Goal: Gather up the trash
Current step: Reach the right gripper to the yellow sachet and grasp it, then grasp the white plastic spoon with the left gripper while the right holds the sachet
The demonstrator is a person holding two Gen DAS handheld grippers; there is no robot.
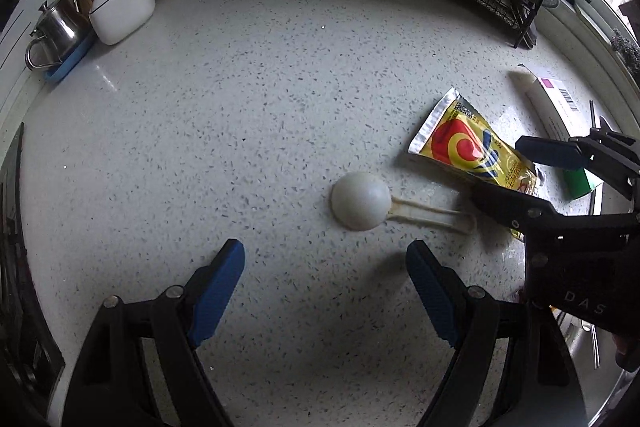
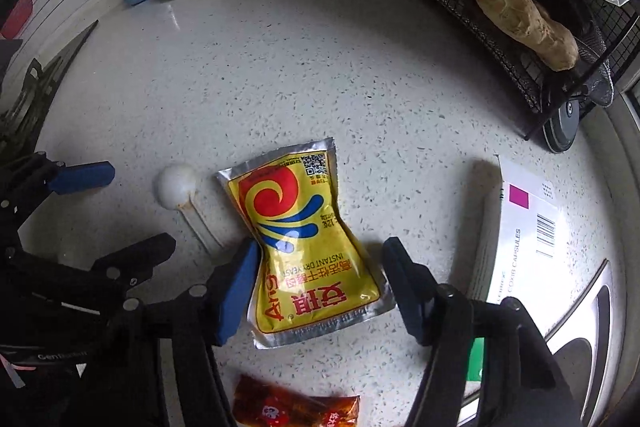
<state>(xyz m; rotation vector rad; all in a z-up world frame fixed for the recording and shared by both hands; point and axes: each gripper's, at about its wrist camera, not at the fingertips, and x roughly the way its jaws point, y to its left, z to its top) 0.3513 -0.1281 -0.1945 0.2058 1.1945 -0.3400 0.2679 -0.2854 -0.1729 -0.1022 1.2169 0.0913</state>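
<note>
The step in hand is judged to be the grasp of the yeast packet [image 2: 308, 247]. The right gripper [image 2: 316, 279] is spread wide, astride the packet's pinched waist; its left pad [image 2: 236, 291] touches the foil edge, while the other is held just clear. The jaws should be closed squarely across the waist, low enough that the foil is not allowed to slip.

In the right wrist view the packet lies at lower centre on the speckled counter [image 2: 280, 67]. The left gripper [image 1: 326, 291] is released and empty, below the white scoop [image 1: 362, 201].
</note>
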